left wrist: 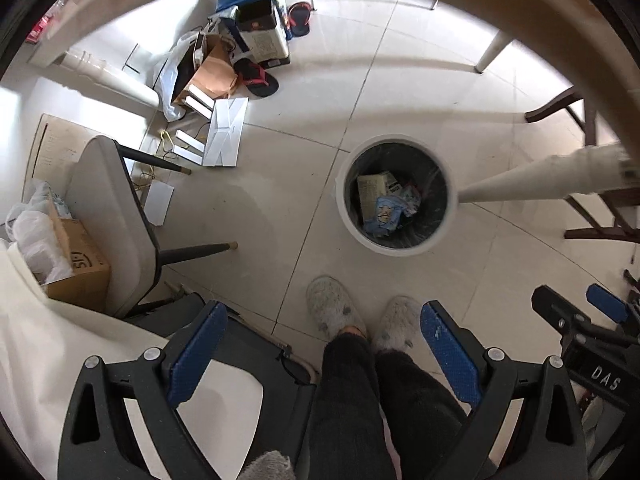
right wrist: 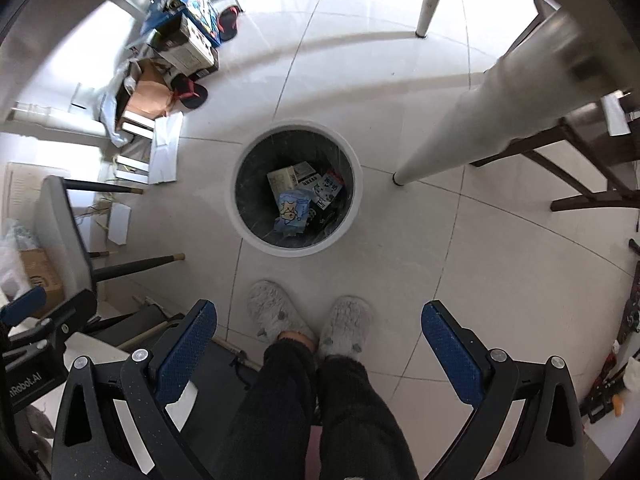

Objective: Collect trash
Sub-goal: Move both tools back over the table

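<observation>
A round white trash bin point(left wrist: 343, 212) with a dark liner stands on the tiled floor; it also shows in the right wrist view point(right wrist: 357, 208). Inside lie a beige carton point(left wrist: 370, 192), a blue wrapper point(left wrist: 385, 215) and other packaging point(right wrist: 328, 190). My left gripper point(left wrist: 324, 342) is open and empty, held high above the floor, with the bin ahead and to the right. My right gripper point(right wrist: 320, 338) is open and empty, with the bin straight ahead below. The right gripper also shows at the right edge of the left wrist view point(left wrist: 580, 312).
The person's legs and grey slippers point(right wrist: 272, 312) stand just below the grippers. A white table leg point(right wrist: 452, 136) rises right of the bin. A grey chair point(left wrist: 108, 216) and cardboard box point(left wrist: 80, 268) stand left. Boxes, bags and papers point(left wrist: 224, 132) clutter the far left floor. Dark wooden chair point(right wrist: 580, 160) at right.
</observation>
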Demonstrator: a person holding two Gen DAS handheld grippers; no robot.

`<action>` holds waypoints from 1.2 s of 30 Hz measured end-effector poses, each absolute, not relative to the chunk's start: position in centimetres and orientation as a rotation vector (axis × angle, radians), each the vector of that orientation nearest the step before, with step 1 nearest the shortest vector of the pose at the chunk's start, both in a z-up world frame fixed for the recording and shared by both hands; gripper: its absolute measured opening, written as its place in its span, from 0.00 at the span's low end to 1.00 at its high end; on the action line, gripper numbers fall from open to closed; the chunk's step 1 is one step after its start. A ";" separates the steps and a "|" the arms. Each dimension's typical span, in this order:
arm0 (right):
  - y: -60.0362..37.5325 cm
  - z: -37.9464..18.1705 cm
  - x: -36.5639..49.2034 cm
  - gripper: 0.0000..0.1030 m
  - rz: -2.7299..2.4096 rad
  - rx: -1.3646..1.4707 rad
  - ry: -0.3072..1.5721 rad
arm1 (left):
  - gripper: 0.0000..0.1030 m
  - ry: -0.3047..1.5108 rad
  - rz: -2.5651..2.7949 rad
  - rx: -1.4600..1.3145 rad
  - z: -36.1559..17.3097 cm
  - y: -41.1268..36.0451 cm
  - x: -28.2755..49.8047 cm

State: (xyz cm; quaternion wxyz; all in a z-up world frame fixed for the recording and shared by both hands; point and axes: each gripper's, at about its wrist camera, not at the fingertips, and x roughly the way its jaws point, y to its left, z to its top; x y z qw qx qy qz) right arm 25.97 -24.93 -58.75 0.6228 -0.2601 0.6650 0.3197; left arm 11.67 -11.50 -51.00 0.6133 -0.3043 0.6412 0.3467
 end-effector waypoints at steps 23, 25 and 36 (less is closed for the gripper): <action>-24.4 -29.3 33.0 1.00 0.691 -0.249 1.436 | 1.00 1.187 0.721 -0.531 -28.3 -3.5 19.2; -23.7 -28.3 35.9 1.00 0.673 -0.183 1.428 | 1.00 1.182 0.762 -0.522 -27.8 -1.8 20.6; -11.6 -34.6 56.4 1.00 0.583 0.039 1.501 | 1.00 1.247 0.962 -0.811 -31.3 10.6 31.9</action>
